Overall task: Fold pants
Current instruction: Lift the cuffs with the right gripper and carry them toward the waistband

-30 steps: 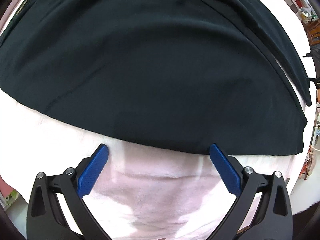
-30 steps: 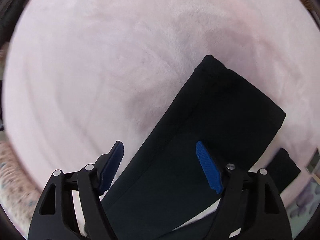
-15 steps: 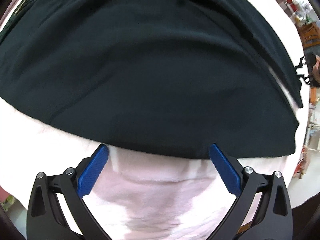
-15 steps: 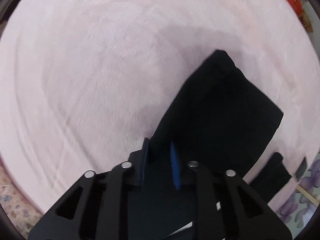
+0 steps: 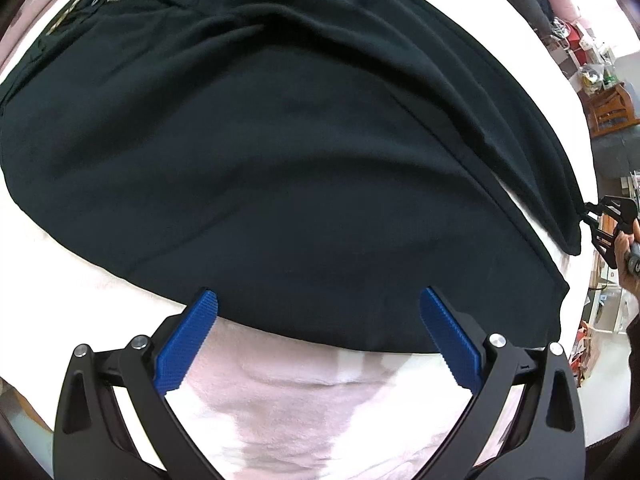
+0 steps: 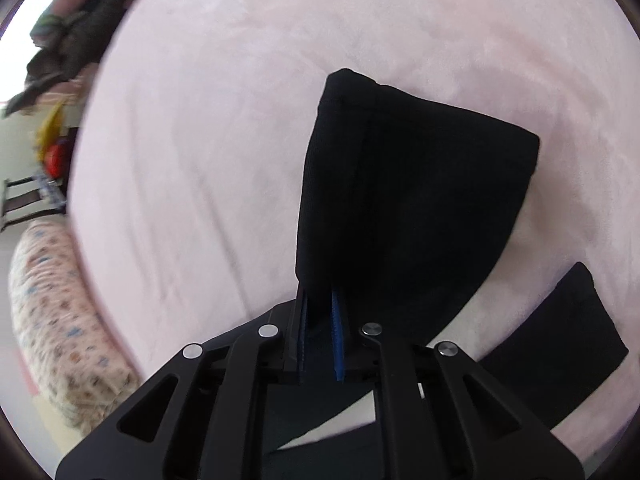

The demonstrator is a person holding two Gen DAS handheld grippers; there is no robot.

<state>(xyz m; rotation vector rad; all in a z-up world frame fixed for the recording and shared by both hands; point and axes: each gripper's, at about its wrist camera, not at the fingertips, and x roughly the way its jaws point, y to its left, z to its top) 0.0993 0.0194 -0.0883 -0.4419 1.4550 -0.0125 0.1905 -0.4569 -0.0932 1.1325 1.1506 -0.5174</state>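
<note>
Lying on a pink blanket, black pants: soft, limp, light; right gripper clamped on a raised leg hem, left gripper spread wide beside the near edge, best pinched there.

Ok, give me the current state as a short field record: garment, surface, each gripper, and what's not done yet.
garment: black fabric pants, spread over the surface, zipper end at far left
surface: pale pink fleece blanket
left gripper: open, blue pads at the pants' near edge, gripping nothing
right gripper: shut on the pants leg end, lifted off the blanket
other leg: second hem lying flat on the blanket
not done: leg end not yet laid over
</note>
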